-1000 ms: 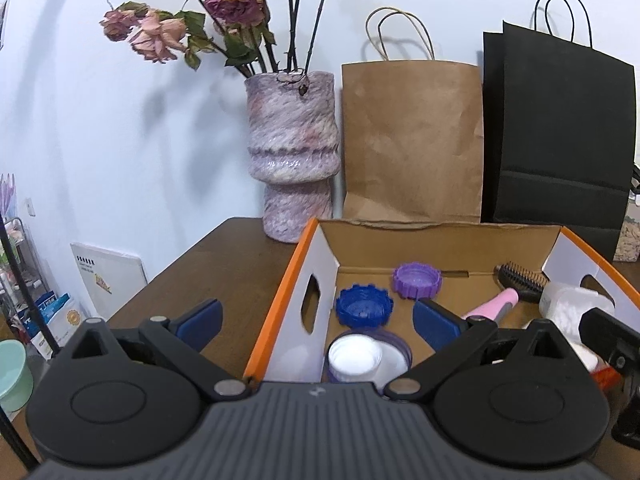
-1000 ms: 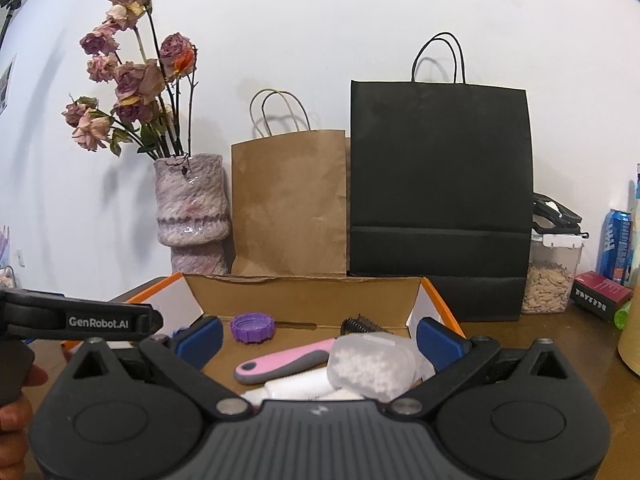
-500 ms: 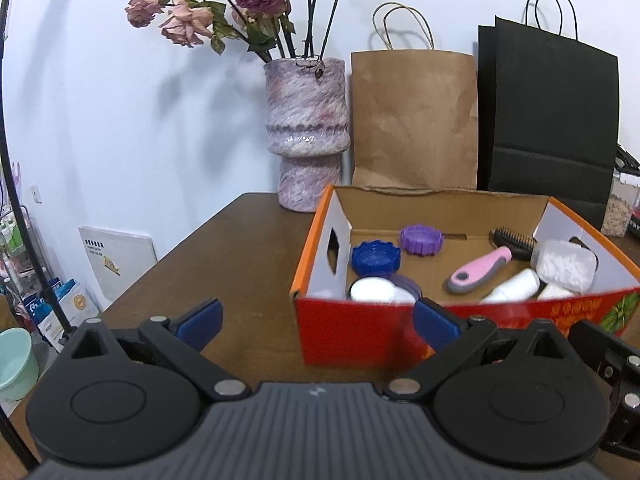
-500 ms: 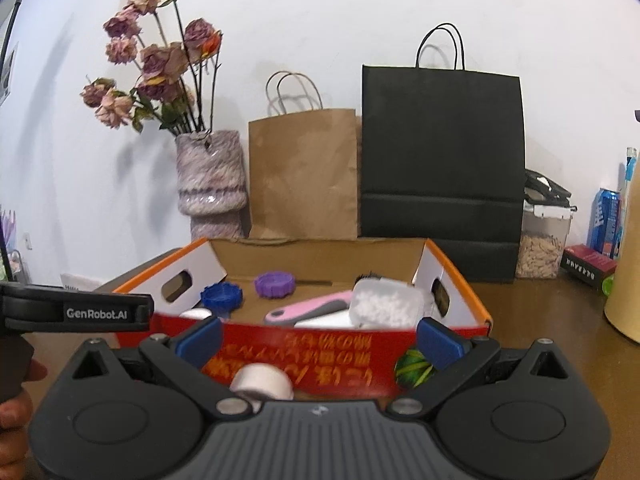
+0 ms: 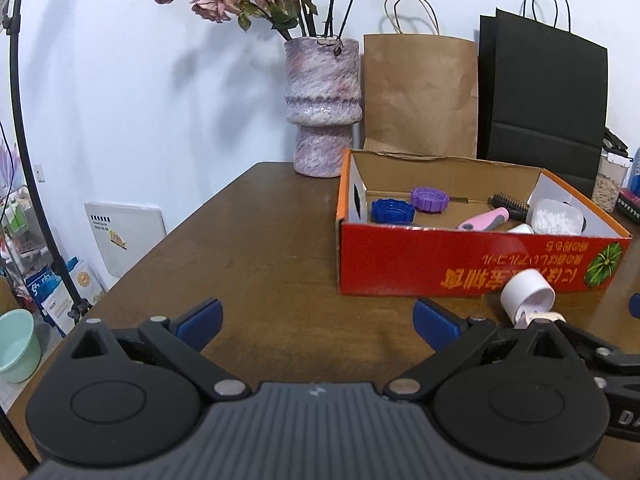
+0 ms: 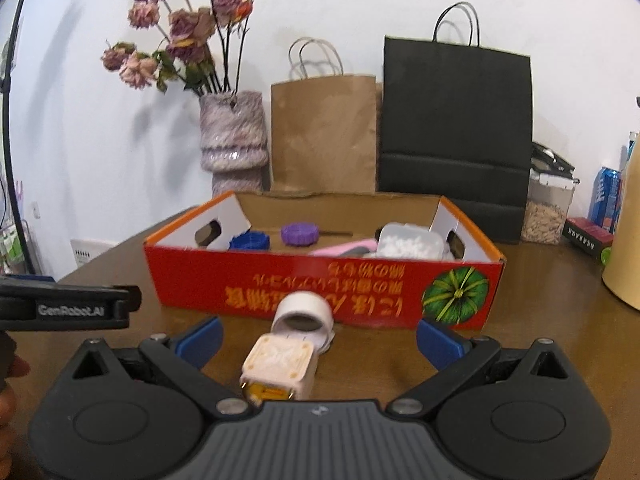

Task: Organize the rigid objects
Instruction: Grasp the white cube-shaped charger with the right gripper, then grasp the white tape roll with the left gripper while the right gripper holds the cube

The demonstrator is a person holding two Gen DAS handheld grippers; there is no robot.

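The left tongs (image 5: 316, 318) and right tongs (image 6: 318, 334) are both spread wide, grasping nothing, low over the brown worktop (image 5: 260, 248).

A white-and-cream plug (image 6: 292, 350) lies on the worktop just in front of the red box (image 6: 320, 284), between the right tongs' fingers but touching neither. Its long axis runs front to back: the round white cap end faces the box, the square cream end with two metal prongs faces the right camera. In the left view only its white cap (image 5: 528, 294) shows clearly, near the box's front wall.

Inside the box (image 5: 460, 264): one blue lid (image 5: 392, 211), one purple lid (image 5: 430, 199), one pink-handled brush (image 5: 490, 216) lying slantwise with its bristle head toward the back right, and one clear tub of white pellets (image 5: 554, 218) at the right end.

Behind the box stand one vase (image 5: 322, 108) of dried roses, one brown bag (image 5: 420, 96) and one black bag (image 5: 544, 100).
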